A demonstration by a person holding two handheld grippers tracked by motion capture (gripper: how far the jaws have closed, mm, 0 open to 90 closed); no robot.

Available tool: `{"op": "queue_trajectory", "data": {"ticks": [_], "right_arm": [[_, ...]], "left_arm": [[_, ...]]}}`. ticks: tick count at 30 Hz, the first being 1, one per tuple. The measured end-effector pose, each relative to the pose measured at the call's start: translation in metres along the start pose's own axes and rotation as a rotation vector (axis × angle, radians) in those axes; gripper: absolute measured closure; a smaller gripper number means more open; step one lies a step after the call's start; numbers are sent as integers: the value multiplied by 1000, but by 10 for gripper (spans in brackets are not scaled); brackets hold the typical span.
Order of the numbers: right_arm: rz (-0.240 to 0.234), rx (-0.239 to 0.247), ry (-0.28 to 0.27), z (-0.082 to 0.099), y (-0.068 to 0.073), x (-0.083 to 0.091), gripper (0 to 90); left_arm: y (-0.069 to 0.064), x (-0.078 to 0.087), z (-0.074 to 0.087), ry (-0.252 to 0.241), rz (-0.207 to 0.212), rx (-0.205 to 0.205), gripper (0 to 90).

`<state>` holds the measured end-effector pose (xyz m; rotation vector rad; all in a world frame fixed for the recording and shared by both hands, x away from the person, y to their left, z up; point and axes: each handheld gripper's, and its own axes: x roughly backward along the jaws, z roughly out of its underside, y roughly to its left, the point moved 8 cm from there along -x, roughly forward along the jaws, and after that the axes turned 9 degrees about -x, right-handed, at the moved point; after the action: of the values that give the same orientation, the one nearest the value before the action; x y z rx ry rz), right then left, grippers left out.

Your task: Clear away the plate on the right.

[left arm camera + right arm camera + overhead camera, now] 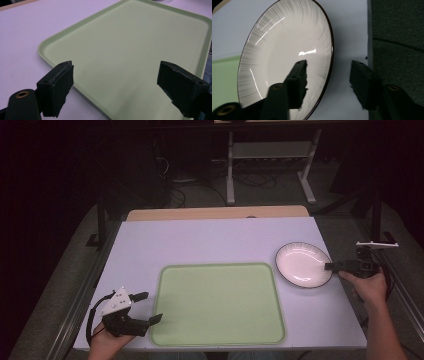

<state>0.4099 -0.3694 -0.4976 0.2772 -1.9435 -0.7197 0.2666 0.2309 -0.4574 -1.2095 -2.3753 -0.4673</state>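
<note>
Right gripper view: right gripper (328,82) straddles the plate (287,50) rim, jaws apart, not yet clenched; plate not lifted, tray (217,302) bare, left gripper (117,87) released.

Open tabletop (210,240) across the far half, passable from either side. Green tray (218,304) spread over the near middle, low-rimmed and bare inside, easy to cross above. White plate (303,264) just beside tray's far right corner, narrow gap between. Right gripper (331,266) straddling plate's right rim, blocking that edge. Left gripper (148,307) at tray's left rim, closing off that narrow strip.
</note>
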Motion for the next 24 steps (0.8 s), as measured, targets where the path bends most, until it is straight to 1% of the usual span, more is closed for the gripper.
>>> {"op": "queue_trajectory", "data": {"ticks": [6, 9, 14, 19, 23, 24], "right_arm": [[8, -53, 19, -2, -1, -4, 623], [-4, -77, 27, -2, 0, -5, 678], [-3, -89, 40, -2, 2, -8, 758], [18, -99, 44, -2, 3, -10, 809], [3, -127, 42, -1, 2, -11, 815], [0, -126, 41, -1, 1, -11, 815]], "left_arm": [[0, 0, 0, -1, 0, 0, 137], [0, 0, 0, 0, 1, -2, 138], [0, 0, 0, 3, -1, -6, 138], [1, 0, 0, 1, -1, -5, 138], [0, 0, 0, 2, -1, -8, 138], [0, 0, 0, 2, -1, -7, 138]]}}
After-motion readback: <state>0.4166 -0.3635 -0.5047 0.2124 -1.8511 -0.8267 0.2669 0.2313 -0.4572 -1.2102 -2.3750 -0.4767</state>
